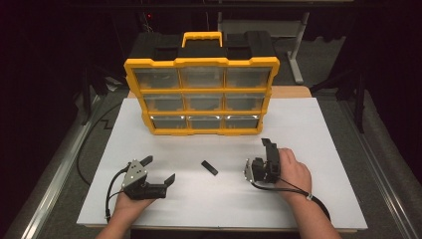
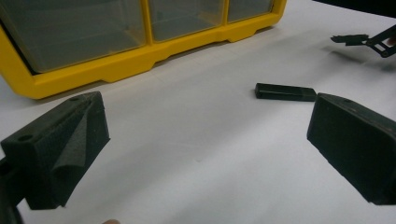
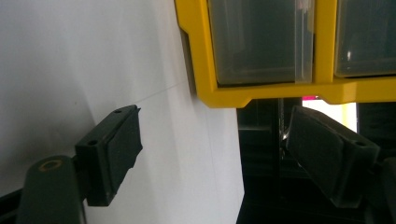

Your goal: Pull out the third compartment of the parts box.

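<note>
With my left claw and right claw both apart and empty, the small black stick lies flat on the counter between them, so I judge a shallow pinch could skid it toward the yellow organizer.

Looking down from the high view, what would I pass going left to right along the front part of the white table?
Left gripper with open jaws → small black stick lying flat → right gripper, held in the person's hand.
</note>
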`<state>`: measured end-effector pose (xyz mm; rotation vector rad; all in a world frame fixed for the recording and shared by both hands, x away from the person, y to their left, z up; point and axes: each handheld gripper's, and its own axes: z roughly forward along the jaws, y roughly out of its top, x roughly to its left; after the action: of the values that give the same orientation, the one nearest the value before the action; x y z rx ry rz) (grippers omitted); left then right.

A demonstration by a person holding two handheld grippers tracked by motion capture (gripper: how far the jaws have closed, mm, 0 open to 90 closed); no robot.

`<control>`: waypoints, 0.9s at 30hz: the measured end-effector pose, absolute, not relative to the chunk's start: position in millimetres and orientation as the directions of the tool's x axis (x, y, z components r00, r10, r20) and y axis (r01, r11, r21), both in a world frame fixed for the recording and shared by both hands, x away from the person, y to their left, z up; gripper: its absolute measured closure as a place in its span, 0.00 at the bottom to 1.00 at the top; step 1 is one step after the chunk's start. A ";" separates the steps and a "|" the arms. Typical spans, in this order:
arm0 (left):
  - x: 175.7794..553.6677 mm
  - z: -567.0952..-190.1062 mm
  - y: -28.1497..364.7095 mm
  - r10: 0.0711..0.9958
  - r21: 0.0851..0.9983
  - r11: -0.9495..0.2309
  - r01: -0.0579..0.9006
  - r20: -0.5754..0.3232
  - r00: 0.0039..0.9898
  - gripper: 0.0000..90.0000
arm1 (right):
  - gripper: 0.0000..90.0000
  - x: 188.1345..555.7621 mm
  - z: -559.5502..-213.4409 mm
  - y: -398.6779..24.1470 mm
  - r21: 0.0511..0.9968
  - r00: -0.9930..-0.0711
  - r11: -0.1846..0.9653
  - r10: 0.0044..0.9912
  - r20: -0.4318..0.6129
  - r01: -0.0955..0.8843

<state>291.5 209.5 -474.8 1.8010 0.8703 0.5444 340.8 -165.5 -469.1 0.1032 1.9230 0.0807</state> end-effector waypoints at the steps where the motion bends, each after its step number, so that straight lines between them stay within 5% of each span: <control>1: 291.3 -474.9 209.1 0.769 0.926 -0.219 0.308 -0.031 0.639 0.00 | 0.23 341.1 -469.7 -164.1 0.113 -0.345 0.993 0.118 -0.931 0.035; 27: 290.2 -475.1 206.9 0.755 0.937 -0.222 0.271 -0.011 0.655 0.00 | 0.39 359.3 -443.6 -140.8 0.146 -0.229 0.989 0.147 -0.962 0.023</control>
<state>290.2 206.9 -475.1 1.7888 0.8242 0.5577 359.3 -140.8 -443.6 0.1252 1.8001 0.1155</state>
